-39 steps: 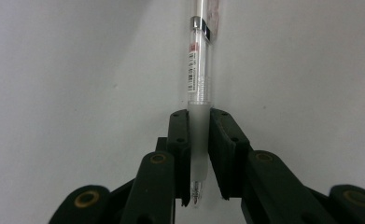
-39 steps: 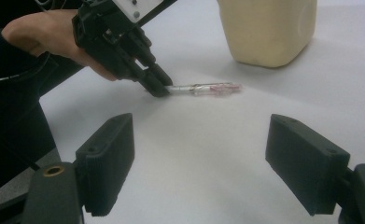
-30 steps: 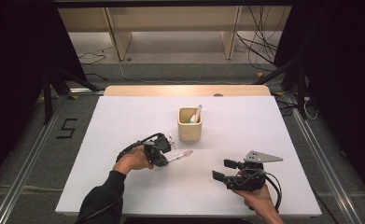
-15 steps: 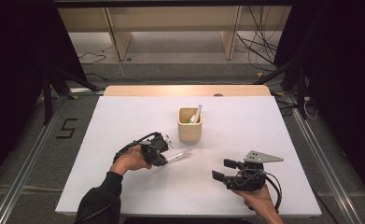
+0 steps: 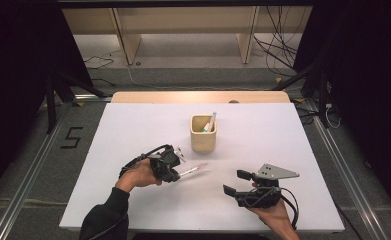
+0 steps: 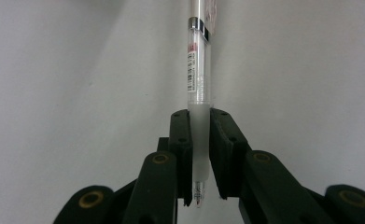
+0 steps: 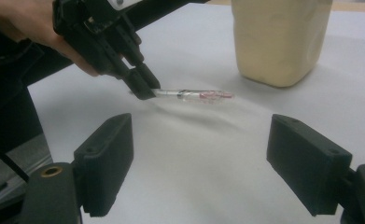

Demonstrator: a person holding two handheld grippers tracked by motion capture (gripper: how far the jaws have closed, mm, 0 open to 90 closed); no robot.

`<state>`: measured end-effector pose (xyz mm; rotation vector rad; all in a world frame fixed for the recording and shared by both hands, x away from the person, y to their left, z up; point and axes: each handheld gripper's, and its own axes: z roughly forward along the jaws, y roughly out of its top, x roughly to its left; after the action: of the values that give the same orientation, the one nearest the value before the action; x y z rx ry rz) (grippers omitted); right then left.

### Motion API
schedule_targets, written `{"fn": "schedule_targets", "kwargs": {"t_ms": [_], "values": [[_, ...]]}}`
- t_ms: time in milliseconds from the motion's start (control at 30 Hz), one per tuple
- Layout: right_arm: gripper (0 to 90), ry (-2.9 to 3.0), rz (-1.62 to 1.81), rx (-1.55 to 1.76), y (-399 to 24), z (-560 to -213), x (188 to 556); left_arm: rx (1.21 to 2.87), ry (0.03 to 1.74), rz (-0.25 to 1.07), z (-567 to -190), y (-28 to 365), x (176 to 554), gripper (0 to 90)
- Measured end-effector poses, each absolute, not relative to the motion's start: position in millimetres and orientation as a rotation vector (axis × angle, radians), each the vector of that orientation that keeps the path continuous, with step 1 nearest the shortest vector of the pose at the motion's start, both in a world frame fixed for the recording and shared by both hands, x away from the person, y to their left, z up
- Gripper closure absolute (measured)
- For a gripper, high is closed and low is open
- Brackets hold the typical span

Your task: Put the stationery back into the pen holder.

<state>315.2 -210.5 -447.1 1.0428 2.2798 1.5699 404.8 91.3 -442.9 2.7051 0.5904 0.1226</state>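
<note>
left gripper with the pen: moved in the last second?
Yes, slightly. The left gripper holding the pen has drifted toward the person, away from the cup.

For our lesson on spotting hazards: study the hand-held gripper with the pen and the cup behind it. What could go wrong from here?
1. The left gripper pinches the pen only at its tip end, with most of the barrel sticking out past the jaws. It could pivot or slip.
2. The cup already holds a pen, which may block a second one.
3. The cup is unsupported; the right gripper sits open, apart from it. A nudge might tip it.
</note>
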Motion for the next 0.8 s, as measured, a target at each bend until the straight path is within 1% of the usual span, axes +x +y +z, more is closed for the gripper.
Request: {"fn": "schedule_targets", "kwargs": {"t_ms": [200, 367, 800], "values": [[23.6, 2.286, 1.52, 0.96, -200, -446, 310, 2.715, 0.548, 0.122, -437, 85, 393, 79.5], [24.1, 2.271, 1.484, 0.889, -189, -445, 304, 2.706, 0.538, 0.094, -435, 80, 385, 79.5], [24.1, 2.298, 1.291, 0.677, -158, -451, 289, 2.712, 0.501, 0.074, -430, 76, 375, 79.4]]}}
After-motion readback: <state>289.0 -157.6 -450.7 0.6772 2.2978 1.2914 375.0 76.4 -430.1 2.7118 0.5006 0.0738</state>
